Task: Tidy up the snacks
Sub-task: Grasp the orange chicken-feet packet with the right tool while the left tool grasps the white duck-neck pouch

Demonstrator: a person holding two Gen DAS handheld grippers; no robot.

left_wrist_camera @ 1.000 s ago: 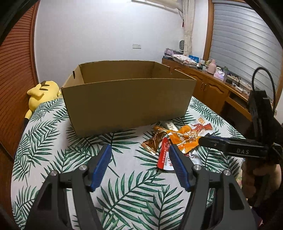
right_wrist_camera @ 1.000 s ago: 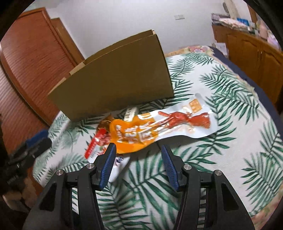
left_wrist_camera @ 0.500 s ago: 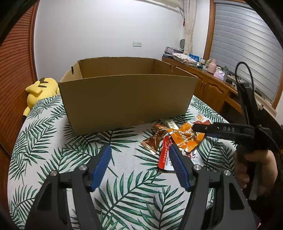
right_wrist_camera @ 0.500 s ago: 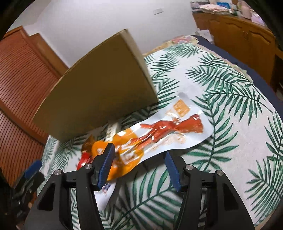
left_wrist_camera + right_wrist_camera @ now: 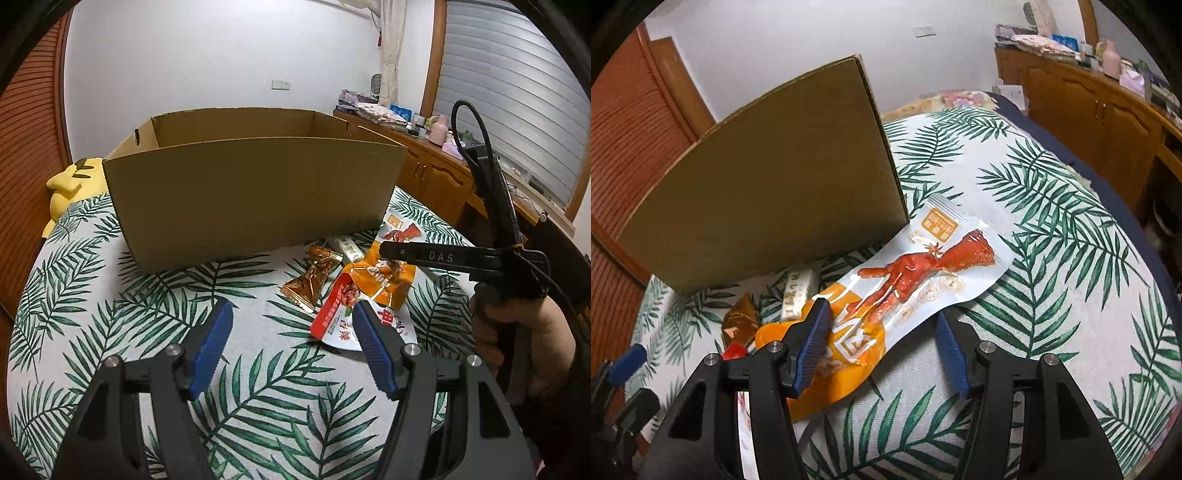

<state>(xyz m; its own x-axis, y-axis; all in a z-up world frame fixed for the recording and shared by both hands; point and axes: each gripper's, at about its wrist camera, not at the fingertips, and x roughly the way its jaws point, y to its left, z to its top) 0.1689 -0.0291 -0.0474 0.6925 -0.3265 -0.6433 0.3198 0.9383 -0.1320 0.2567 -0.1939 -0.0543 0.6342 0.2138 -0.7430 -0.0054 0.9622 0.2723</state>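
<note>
Left wrist view shows the open top of the cardboard box (image 5: 255, 192) and its inner walls, a yellow plush toy (image 5: 72, 181) behind its left corner, and a hand (image 5: 517, 332) gripping the right gripper's handle. Right wrist view shows only the box's outer walls, but it gives the long snack packet (image 5: 923, 273) in full, pale blue at the far end and orange at the near end, with one far corner touching the box.

I count one box and five snack packets, all lying together on the leaf-print counter (image 5: 147, 302) just in front of the box: the long one, a brown foil one (image 5: 314, 275), a small white bar (image 5: 347, 249), a red one (image 5: 332, 310), and a white one (image 5: 388, 325) under the red.

Left gripper (image 5: 291, 339) hovers with its jaws spread about half way; nothing is between them and they touch nothing. Right gripper (image 5: 879, 332) has its jaws also about half spread, one on each side of the orange end of the long packet. I cannot tell if the blue pads (image 5: 812, 339) already touch it.
</note>
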